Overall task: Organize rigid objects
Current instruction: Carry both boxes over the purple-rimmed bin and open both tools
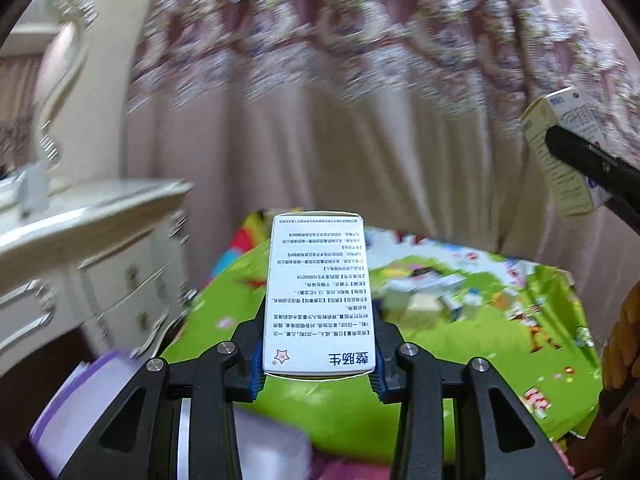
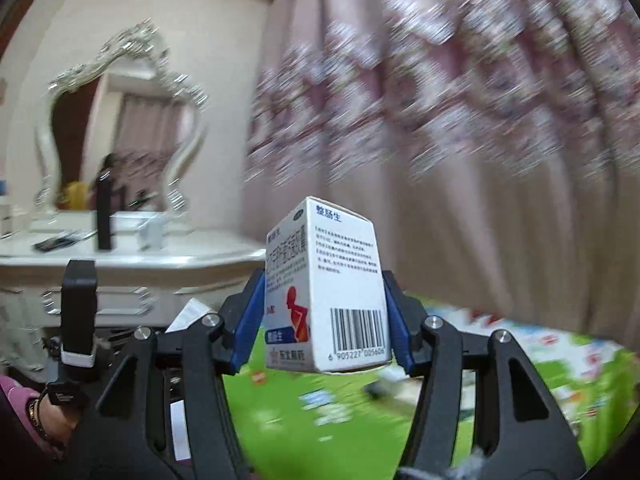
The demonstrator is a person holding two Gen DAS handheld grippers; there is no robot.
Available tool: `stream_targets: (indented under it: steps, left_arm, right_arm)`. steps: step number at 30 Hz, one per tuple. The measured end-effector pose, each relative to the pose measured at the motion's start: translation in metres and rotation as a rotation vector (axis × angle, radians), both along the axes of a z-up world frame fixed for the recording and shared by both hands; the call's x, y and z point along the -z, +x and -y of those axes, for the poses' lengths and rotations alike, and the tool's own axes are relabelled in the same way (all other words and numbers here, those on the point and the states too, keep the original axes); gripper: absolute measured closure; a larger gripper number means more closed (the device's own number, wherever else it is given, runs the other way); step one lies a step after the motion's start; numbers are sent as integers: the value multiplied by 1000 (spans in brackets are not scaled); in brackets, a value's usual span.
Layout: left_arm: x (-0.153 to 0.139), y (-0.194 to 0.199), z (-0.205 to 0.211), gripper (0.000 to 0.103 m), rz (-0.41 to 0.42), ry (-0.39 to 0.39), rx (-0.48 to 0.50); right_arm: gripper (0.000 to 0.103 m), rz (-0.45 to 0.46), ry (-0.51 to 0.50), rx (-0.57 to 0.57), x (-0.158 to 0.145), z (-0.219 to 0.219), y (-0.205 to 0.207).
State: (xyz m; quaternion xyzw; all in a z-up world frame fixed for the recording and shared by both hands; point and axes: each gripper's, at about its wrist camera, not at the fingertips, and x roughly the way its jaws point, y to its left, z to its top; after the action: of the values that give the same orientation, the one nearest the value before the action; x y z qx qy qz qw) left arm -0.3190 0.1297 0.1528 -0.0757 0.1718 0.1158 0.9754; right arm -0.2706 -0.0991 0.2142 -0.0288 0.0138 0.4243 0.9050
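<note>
My left gripper (image 1: 319, 364) is shut on a flat white medicine box (image 1: 318, 296) with printed text on top, held lengthwise above a green cartoon mat (image 1: 460, 344). In the right wrist view my right gripper (image 2: 324, 320) is shut on a second white medicine box (image 2: 326, 300) with a barcode and a red figure, held upright between blue pads (image 2: 248, 320). That same box (image 1: 560, 152) and a black finger (image 1: 592, 164) of the right gripper show at the right edge of the left wrist view. Several small blurred boxes (image 1: 424, 302) lie on the mat.
A white dresser (image 1: 80, 240) with drawers stands at the left, an ornate mirror (image 2: 120, 132) on it. Pink patterned curtains (image 1: 340, 100) hang behind. A purple-edged container (image 1: 80, 396) sits low at the left. A person's hand (image 2: 48, 416) holds the left gripper's handle.
</note>
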Motion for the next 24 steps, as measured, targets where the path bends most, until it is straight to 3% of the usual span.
stream_targets:
  steps: [9, 13, 21, 23, 24]
  left_arm:
    - [47, -44, -57, 62, -175, -109, -194]
    - [73, -53, -79, 62, -299, -174, -272]
    - [137, -62, -117, 62, -544, -393, -391]
    - [151, -64, -124, 56, -606, -413, -432]
    - [153, -66, -126, 45, -622, -421, -443]
  right_arm:
    - [44, -155, -220, -302, 48, -118, -6]
    - [44, -231, -352, -391, 73, -163, -9]
    - [44, -426, -683, -486, 164, -252, -15]
    - [42, -468, -739, -516, 183, -264, -21]
    - [42, -483, -753, -520, 189, -266, -22]
